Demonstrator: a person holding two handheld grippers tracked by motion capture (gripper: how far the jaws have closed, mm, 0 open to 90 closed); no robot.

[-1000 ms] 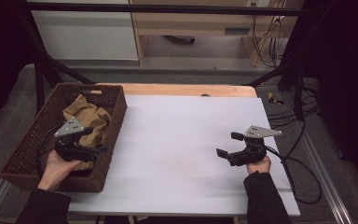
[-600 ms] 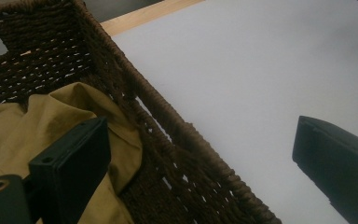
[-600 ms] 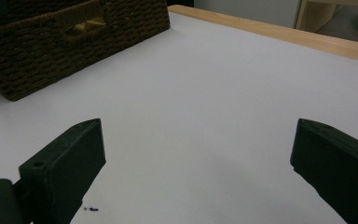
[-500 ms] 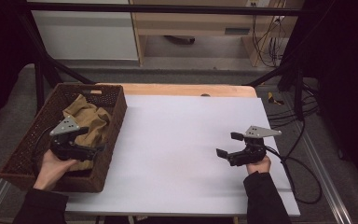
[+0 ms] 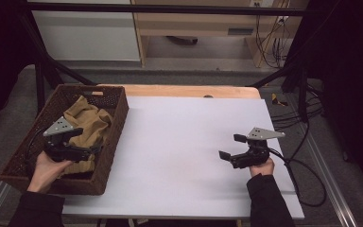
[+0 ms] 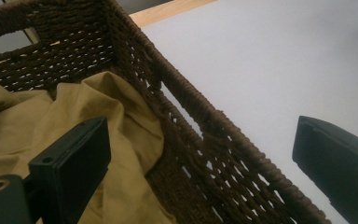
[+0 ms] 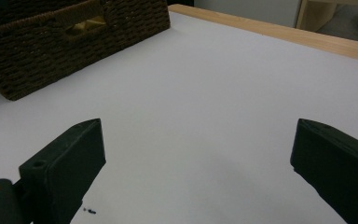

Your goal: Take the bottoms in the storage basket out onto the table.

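A dark brown wicker basket (image 5: 117, 124) stands at the table's left, with a crumpled mustard cloth (image 5: 88, 121) lying in it. My left gripper (image 5: 93, 149) hangs open over the basket's near right part. In the left gripper view the left gripper (image 6: 200, 163) straddles the basket's right wall (image 6: 214, 135): one jaw is over the cloth (image 6: 74, 102), the other over the white table top. My right gripper (image 5: 230, 146) is held open just above the white table (image 5: 179, 142) at the right, empty. The right gripper (image 7: 196, 163) faces the basket (image 7: 51, 42) across bare table.
A bare wooden strip (image 5: 189, 91) runs along the table's far edge. A black cable (image 5: 307, 175) trails from the right gripper off the table's right side. Black frame bars (image 5: 42, 75) stand behind the basket. Cabinets and floor cables lie beyond the table.
The left hand and its gripper have shifted slightly to the left inside the basket. The right gripper has stayed still.
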